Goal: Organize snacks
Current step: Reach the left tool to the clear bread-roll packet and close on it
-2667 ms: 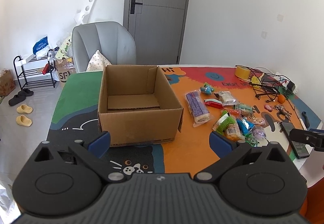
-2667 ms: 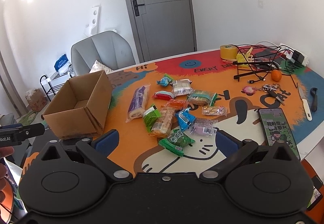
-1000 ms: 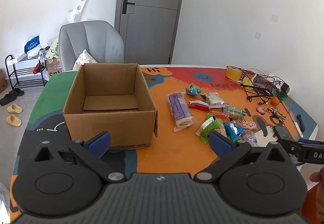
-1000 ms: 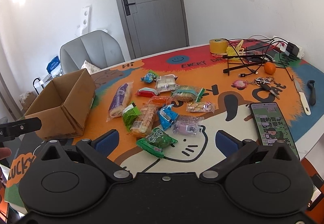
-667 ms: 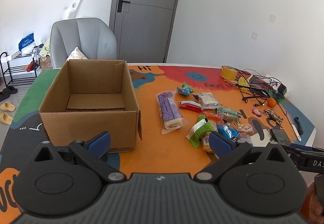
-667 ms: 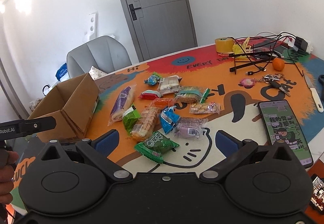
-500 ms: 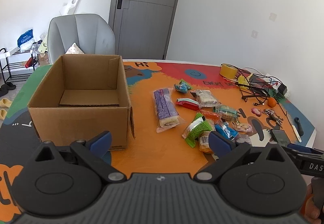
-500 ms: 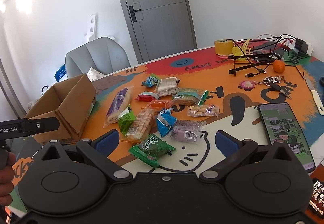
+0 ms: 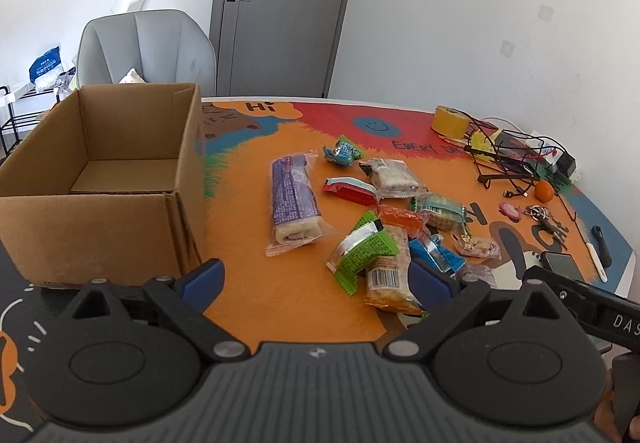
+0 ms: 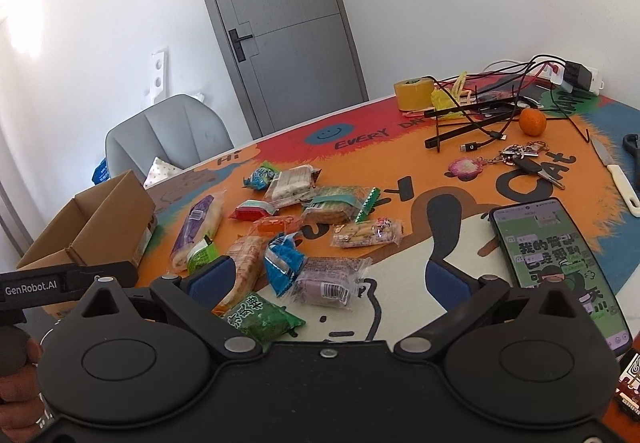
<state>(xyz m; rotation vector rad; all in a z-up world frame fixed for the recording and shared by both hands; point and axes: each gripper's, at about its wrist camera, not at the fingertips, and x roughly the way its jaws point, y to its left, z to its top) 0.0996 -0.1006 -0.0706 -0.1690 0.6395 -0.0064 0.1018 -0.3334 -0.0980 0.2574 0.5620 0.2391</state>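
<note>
An empty open cardboard box (image 9: pixel 100 179) stands on the left of the colourful table mat; it also shows in the right wrist view (image 10: pixel 88 227). Several wrapped snacks lie in a loose pile to its right: a long purple bar (image 9: pixel 294 199), a green packet (image 9: pixel 364 249), a red packet (image 9: pixel 350 189), a blue packet (image 10: pixel 282 257) and a dark green packet (image 10: pixel 262 317). My left gripper (image 9: pixel 316 277) is open and empty, above the mat between box and pile. My right gripper (image 10: pixel 328 277) is open and empty, just above the near snacks.
A phone (image 10: pixel 556 259) lies at the right near the table edge. Keys (image 10: pixel 528 159), a knife (image 10: pixel 618 179), an orange (image 10: pixel 532 121), a tape roll (image 10: pixel 414 93) and tangled cables (image 10: pixel 500 99) fill the far right. A grey chair (image 9: pixel 146 51) stands behind the box.
Both grippers have moved forward and lower toward the snack pile. The box has shifted left in the left wrist view. Both stay open and empty.
</note>
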